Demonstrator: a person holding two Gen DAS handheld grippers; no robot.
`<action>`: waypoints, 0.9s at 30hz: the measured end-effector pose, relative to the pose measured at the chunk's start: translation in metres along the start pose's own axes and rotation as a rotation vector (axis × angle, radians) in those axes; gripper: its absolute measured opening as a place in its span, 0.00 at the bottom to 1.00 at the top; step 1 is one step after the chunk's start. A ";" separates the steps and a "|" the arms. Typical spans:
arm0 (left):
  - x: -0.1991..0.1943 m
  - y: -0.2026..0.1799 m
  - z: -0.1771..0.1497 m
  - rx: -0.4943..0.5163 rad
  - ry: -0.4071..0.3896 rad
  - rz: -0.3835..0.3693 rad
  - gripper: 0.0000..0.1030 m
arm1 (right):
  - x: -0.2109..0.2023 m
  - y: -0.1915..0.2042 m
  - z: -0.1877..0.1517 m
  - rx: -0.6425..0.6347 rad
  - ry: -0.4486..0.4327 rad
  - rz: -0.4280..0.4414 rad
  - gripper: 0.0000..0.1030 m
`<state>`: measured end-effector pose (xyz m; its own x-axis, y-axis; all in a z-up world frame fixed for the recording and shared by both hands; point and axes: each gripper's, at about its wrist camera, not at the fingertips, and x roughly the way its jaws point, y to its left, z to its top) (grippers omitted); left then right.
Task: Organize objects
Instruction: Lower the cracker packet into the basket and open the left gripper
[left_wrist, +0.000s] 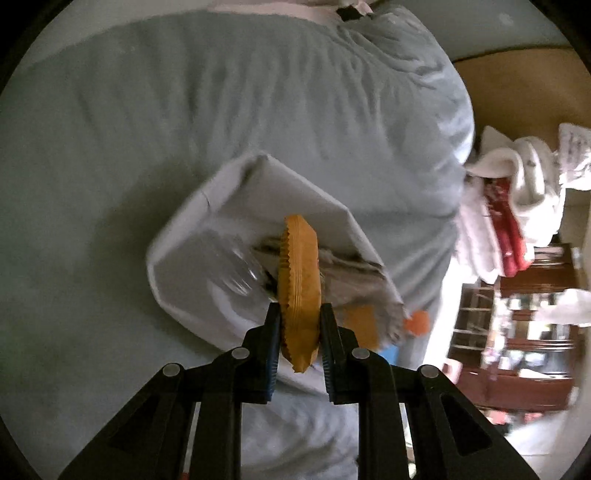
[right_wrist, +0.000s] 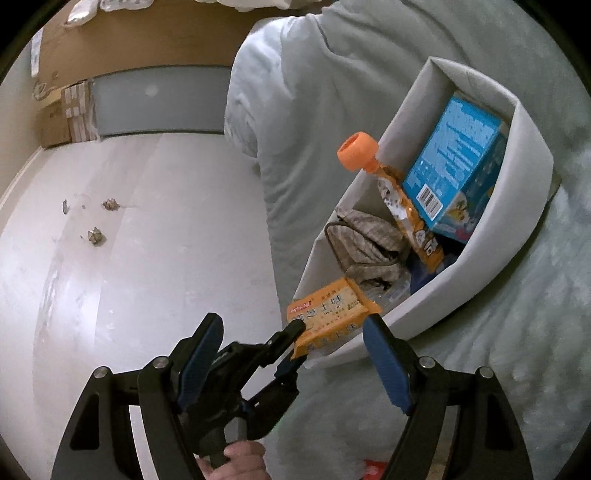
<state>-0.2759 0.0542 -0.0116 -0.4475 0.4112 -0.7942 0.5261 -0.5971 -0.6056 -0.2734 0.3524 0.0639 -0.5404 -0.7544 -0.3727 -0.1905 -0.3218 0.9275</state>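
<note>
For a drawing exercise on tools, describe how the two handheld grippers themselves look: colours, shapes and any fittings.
Both look alike. The left gripper has black angular link arms with cut-out windows, round silver pivot pins, and two straight fingers faced with ribbed blue pads. The right gripper shows the same black frame, silver pins and long blue pads. No cables, sleeves or clear markings are visible.

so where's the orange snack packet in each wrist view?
Left wrist: orange snack packet at lower centre, seen edge-on, clamped in the left gripper, in front of the white bin.
Right wrist: the packet at lower centre, label side showing, held by the left gripper at the bin's near rim; the right gripper is open.
Shared landmark: the orange-capped pouch in the bin.
</note>
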 end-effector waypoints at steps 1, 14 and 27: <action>0.000 -0.002 0.000 0.011 -0.019 0.024 0.19 | 0.000 0.001 -0.001 -0.007 -0.003 -0.006 0.76; 0.004 -0.011 0.016 0.151 -0.104 0.229 0.20 | -0.003 0.010 -0.009 -0.127 -0.003 -0.107 0.76; -0.029 -0.040 -0.027 0.462 -0.079 0.214 0.50 | -0.009 0.013 -0.037 -0.302 0.113 -0.297 0.76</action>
<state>-0.2645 0.0848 0.0338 -0.4270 0.2037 -0.8810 0.2455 -0.9116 -0.3297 -0.2405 0.3332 0.0785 -0.4023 -0.6562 -0.6385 -0.0672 -0.6743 0.7354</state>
